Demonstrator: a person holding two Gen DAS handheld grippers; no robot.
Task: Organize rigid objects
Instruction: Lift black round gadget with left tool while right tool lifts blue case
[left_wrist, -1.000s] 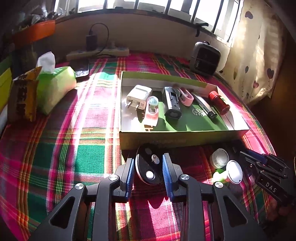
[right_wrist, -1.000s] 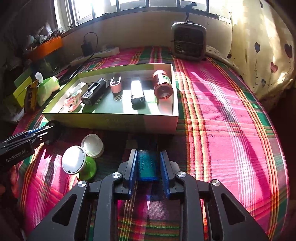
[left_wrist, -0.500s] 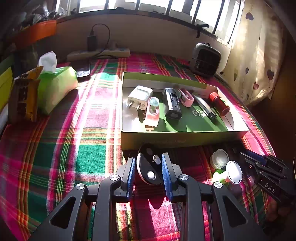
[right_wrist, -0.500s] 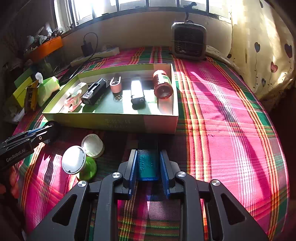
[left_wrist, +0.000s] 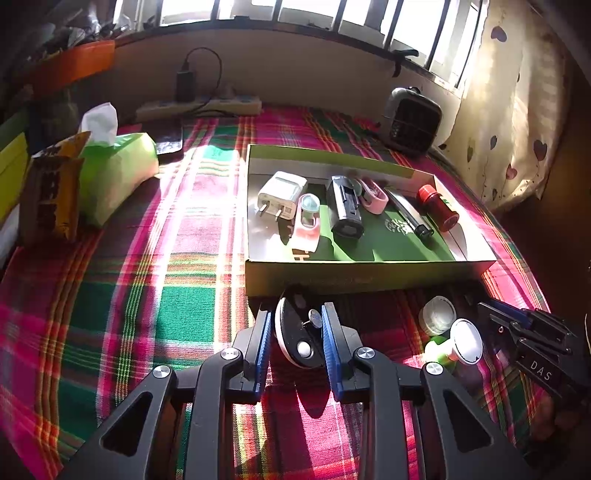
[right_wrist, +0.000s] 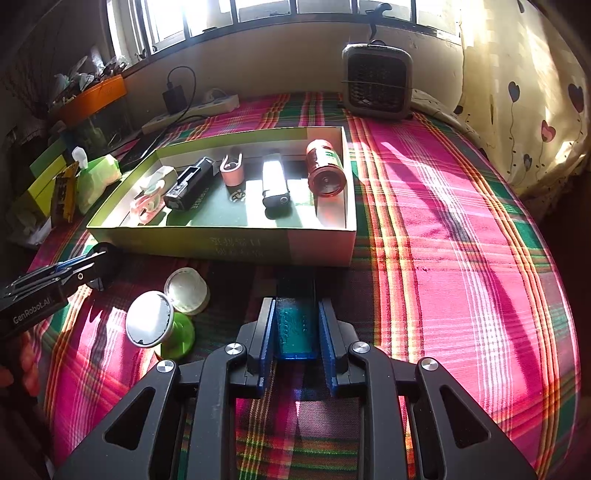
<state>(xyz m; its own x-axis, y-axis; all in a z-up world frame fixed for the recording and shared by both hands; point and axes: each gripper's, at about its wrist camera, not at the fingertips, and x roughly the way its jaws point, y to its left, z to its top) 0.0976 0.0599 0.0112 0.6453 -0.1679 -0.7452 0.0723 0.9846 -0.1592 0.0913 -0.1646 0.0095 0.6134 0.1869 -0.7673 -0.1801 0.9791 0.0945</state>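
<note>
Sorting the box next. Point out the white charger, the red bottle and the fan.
white charger (left_wrist: 281, 192), left wrist view, on its top face.
red bottle (right_wrist: 325, 166), right wrist view, on its side, mid-body.
fan (right_wrist: 376, 81), right wrist view, on its front grille.

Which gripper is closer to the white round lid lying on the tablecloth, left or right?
Right. The right gripper is just beside the white round lid; the left gripper, holding the black oval object, is farther away.
</note>
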